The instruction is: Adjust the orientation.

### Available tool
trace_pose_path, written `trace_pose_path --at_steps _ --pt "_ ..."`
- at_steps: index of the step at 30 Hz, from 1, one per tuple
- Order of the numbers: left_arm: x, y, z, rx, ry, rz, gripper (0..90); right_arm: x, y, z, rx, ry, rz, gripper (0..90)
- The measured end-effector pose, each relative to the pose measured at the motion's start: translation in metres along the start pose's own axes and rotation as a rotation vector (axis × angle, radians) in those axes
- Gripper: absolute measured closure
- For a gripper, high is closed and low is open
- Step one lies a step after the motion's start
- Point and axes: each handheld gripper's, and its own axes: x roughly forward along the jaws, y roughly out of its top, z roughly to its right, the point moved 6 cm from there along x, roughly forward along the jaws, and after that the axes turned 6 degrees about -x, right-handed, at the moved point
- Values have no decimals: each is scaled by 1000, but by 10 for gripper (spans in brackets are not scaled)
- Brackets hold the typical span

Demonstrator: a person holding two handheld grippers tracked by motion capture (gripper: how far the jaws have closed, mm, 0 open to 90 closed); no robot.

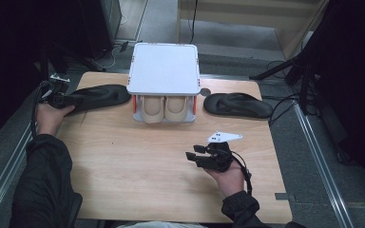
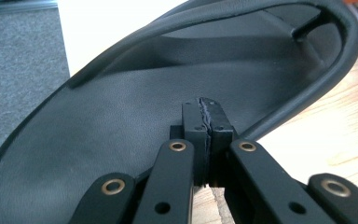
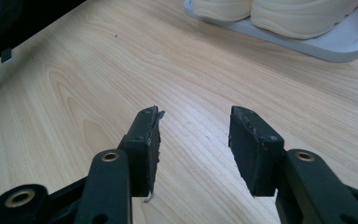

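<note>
L gripper (image 2: 205,140): nearest my cam; jaws pinched fully together, w/ heel edge of L sandal (image 2: 135,116) nipped between pads as far as I can tell. I judge it's a thin-edge pinch, not a deep bite.

Table (image 1: 138,166): pale wood; biggest thing, all else sits on it.

Rack (image 1: 164,66): white 2-tier shelf w/ orange posts, back-centre of table; cream shoes (image 1: 164,109) on lower tier, toes toward me.

L sandal: black flip-flop, matte smooth footbed, raised rim, thong strap at toe end. Lies at table's L edge, just beside rack, toe pointing at rack; heel at my L hand (image 1: 50,116).

R sandal (image 1: 237,104): its twin, other side of rack, near table's back-R part, flat, untouched.

Handling (my guess): light, foam/rubber, bendy – will droop if lifted by heel alone. Not fragile. Surface looks a bit slick, so a rim pinch could slip. Better hold: strap, or deeper across sole mid-length.

R gripper (image 1: 195,153): low over bare table front-R, well apart from both sandals. Jaws wide apart, nothing between – wood grain visible through gap (image 3: 193,135).

R pads (image 3: 254,149): black rubber, edges frayed; grip may be weaker at tips.

Next (judgement): slide/lift L sandal toward rack; keep it level so toe doesn't drag.
</note>
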Motion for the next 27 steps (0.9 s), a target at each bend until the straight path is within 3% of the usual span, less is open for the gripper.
trace_pose_path --at_steps 5,11,21,27 --pt "0 -2 3 9 1 -22 900 -2 2 2 8 -8 8 541" --pt "-3 -7 6 -11 -13 -36 900 -6 3 5 9 -15 23 545" --pt "-7 -17 23 -34 -37 -77 900 -2 5 5 10 -9 21 563" --pt "-9 -26 35 -17 -59 -93 900 2 7 6 3 -1 12 564"
